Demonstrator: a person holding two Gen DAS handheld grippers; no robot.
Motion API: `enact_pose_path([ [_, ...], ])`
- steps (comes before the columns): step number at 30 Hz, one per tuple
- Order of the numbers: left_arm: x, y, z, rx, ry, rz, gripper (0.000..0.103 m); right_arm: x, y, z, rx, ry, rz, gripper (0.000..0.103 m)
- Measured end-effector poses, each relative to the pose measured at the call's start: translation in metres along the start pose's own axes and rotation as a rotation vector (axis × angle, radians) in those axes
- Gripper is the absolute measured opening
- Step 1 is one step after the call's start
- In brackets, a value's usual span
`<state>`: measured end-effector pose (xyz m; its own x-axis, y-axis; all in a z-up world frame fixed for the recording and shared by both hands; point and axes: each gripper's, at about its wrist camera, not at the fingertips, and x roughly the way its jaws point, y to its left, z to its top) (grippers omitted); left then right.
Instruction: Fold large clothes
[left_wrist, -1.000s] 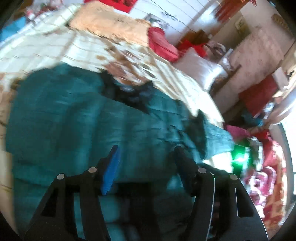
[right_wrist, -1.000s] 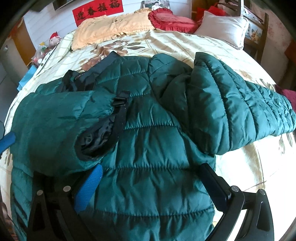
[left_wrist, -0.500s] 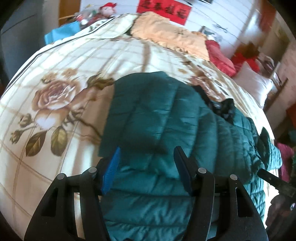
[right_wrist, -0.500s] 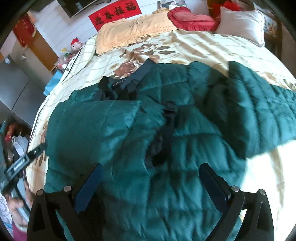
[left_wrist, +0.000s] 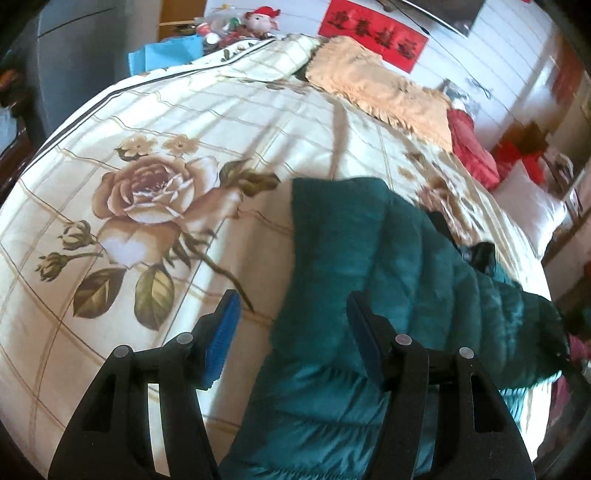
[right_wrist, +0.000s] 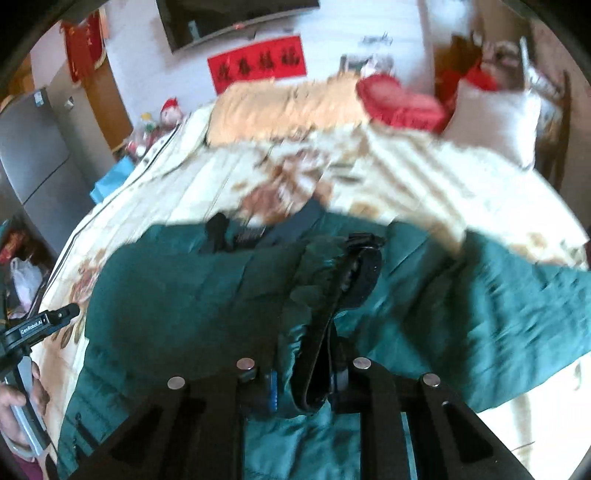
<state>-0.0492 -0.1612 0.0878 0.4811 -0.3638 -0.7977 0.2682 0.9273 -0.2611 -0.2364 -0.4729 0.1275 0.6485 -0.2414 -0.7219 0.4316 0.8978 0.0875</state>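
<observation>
A dark green quilted puffer jacket (right_wrist: 177, 295) lies spread on the bed, one sleeve folded across its body. My right gripper (right_wrist: 304, 384) is shut on the sleeve's black cuff (right_wrist: 325, 332), which stands up between the jaws. In the left wrist view the jacket (left_wrist: 369, 258) fills the lower right. My left gripper (left_wrist: 291, 339) is open and empty, straddling the jacket's left edge, its left blue pad (left_wrist: 221, 332) over bare bedspread. The left gripper also shows at the left edge of the right wrist view (right_wrist: 40, 325).
The bed has a cream floral bedspread (left_wrist: 147, 192). A peach blanket (left_wrist: 380, 85), a red cushion (right_wrist: 399, 103) and a white pillow (right_wrist: 495, 122) lie at its head. A grey cabinet (right_wrist: 29, 155) and clutter stand beside the bed's left.
My right gripper has closed on the sleeve cuff and the view has tilted up. My left gripper has swung left, from over the jacket to its left edge, still open.
</observation>
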Motion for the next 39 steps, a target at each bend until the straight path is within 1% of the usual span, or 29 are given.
enact_pose_path([
  [2, 0.002, -0.004, 0.003, -0.003, -0.004, 0.001, 0.060, -0.006, -0.007, 0.010, -0.005, -0.024, -0.041, 0.017],
  [5, 0.008, -0.012, 0.004, 0.011, -0.003, 0.011, 0.060, -0.009, -0.018, 0.017, 0.002, -0.038, -0.096, 0.017],
  [6, 0.012, -0.015, 0.004, 0.019, 0.002, 0.017, 0.060, -0.010, -0.023, 0.016, 0.006, -0.037, -0.109, 0.017],
  [8, 0.025, -0.022, 0.002, 0.045, 0.028, 0.044, 0.060, -0.001, -0.026, 0.014, 0.012, -0.018, -0.139, 0.017],
  [10, 0.038, -0.025, 0.001, 0.052, 0.042, 0.067, 0.060, 0.008, -0.030, 0.009, 0.021, 0.014, -0.142, 0.017],
  [14, 0.053, -0.021, 0.001, 0.027, 0.037, 0.082, 0.060, 0.041, -0.037, -0.009, 0.049, 0.115, -0.142, 0.017],
  [15, 0.056, -0.021, 0.001, 0.027, 0.040, 0.089, 0.060, 0.046, -0.041, -0.014, 0.057, 0.133, -0.135, 0.017],
  [17, 0.062, -0.020, 0.001, 0.035, 0.046, 0.109, 0.060, 0.055, -0.045, -0.021, 0.081, 0.166, -0.088, 0.018],
  [18, 0.062, -0.020, 0.000, 0.036, 0.045, 0.110, 0.060, 0.053, -0.046, -0.024, 0.085, 0.174, -0.072, 0.027],
  [19, 0.060, -0.019, 0.002, 0.036, 0.046, 0.110, 0.060, 0.051, -0.046, -0.023, 0.088, 0.178, -0.069, 0.045],
  [21, 0.055, -0.018, 0.005, 0.030, 0.040, 0.105, 0.060, 0.038, -0.048, -0.020, 0.104, 0.150, -0.084, 0.063],
  [22, 0.050, -0.018, 0.007, 0.024, 0.028, 0.101, 0.060, 0.027, -0.048, -0.017, 0.108, 0.115, -0.096, 0.064],
  [24, 0.041, -0.020, 0.014, 0.012, -0.014, 0.085, 0.060, 0.011, -0.040, -0.011, 0.077, 0.067, -0.105, 0.064],
  [26, 0.040, -0.026, 0.020, 0.023, -0.032, 0.096, 0.060, 0.000, -0.025, -0.003, 0.022, 0.027, -0.098, 0.064],
  [28, 0.044, -0.034, 0.025, 0.044, -0.031, 0.111, 0.060, 0.002, -0.012, 0.002, -0.011, 0.025, -0.075, 0.064],
  [30, 0.052, -0.040, 0.027, 0.061, -0.033, 0.133, 0.060, 0.014, 0.004, 0.006, -0.053, 0.045, -0.049, 0.064],
  [31, 0.058, -0.043, 0.028, 0.072, -0.029, 0.144, 0.060, 0.021, 0.011, 0.006, -0.075, 0.050, -0.049, 0.057],
  [33, 0.067, -0.047, 0.027, 0.088, -0.015, 0.170, 0.060, 0.037, 0.021, 0.006, -0.121, 0.051, -0.072, 0.048],
  [34, 0.070, -0.047, 0.026, 0.093, -0.012, 0.178, 0.060, 0.048, 0.026, 0.006, -0.135, 0.058, -0.086, 0.047],
  [36, 0.078, -0.049, 0.024, 0.107, -0.008, 0.195, 0.060, 0.069, 0.027, 0.007, -0.123, 0.087, -0.087, 0.047],
  [39, 0.082, -0.051, 0.021, 0.128, -0.020, 0.208, 0.062, 0.095, 0.022, 0.007, -0.112, 0.116, -0.131, 0.047],
])
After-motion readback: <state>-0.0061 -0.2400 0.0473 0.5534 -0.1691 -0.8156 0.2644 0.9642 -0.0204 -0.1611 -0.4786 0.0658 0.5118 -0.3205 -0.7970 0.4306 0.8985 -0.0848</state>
